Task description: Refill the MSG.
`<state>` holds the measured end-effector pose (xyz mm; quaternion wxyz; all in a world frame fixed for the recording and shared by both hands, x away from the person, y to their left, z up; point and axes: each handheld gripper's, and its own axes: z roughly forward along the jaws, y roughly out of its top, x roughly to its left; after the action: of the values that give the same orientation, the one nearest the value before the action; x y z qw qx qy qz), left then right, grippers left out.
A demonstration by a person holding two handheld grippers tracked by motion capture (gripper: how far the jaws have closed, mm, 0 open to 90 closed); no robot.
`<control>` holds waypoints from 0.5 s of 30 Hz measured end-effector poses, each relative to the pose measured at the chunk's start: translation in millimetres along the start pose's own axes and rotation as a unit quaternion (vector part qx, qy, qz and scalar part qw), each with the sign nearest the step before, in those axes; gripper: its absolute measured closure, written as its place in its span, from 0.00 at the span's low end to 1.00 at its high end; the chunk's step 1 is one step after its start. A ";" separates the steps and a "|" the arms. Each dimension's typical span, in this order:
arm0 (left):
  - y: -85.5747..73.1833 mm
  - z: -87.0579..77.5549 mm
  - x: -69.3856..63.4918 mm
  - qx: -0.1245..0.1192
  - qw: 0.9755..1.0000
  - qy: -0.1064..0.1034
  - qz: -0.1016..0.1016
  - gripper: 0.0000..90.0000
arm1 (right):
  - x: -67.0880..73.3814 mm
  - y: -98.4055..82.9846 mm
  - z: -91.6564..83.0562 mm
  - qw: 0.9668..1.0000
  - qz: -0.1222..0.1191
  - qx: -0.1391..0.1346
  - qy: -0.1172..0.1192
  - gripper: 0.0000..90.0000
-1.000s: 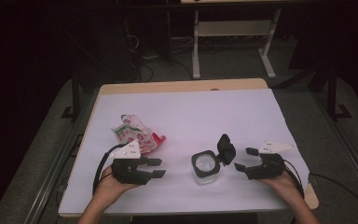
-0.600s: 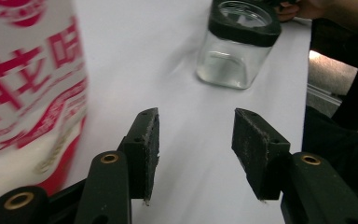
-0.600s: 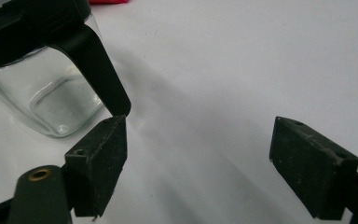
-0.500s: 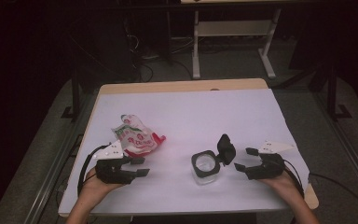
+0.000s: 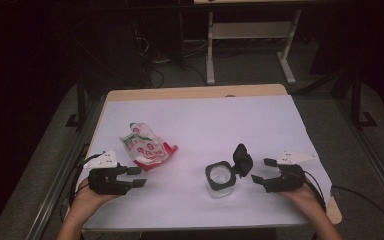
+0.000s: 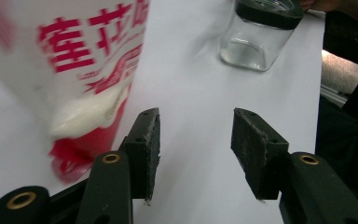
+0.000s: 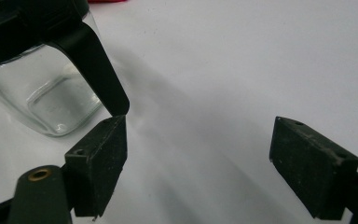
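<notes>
Near the table's front edge we are holding the left gripper (image 5: 136,177) and right gripper (image 5: 259,170) spread, gripping nothing. Just beyond, the glass jar (image 5: 221,179) is standing with its black lid (image 5: 242,159) flipped up; the snack packet (image 5: 146,146) is lying unopened farther back toward the left edge, so filling is still waiting.

Glass jar (image 7: 51,100) (black lid flipped up) beside the open tool (image 7: 198,161)
</notes>
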<state>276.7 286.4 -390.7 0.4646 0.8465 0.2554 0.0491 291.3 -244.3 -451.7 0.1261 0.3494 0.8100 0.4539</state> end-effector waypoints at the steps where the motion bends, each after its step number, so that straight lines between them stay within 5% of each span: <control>1: -1.2 -2.2 1.8 0.000 1.000 0.006 -0.004 0.58 | 0.1 0.0 -0.1 1.000 0.000 0.000 0.000 0.21; 10: -10.3 -16.8 19.3 -0.011 0.998 0.045 -0.038 0.54 | -0.2 0.0 0.2 1.000 -0.001 0.000 0.000 0.21; 15: -9.1 -17.1 25.9 -0.031 0.997 0.067 -0.033 0.54 | -0.1 0.1 0.9 1.000 0.000 0.001 0.000 0.21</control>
<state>290.1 315.8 -392.4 0.4737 0.8177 0.3120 0.0982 291.8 -243.7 -452.1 0.1261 0.3492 0.8104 0.4533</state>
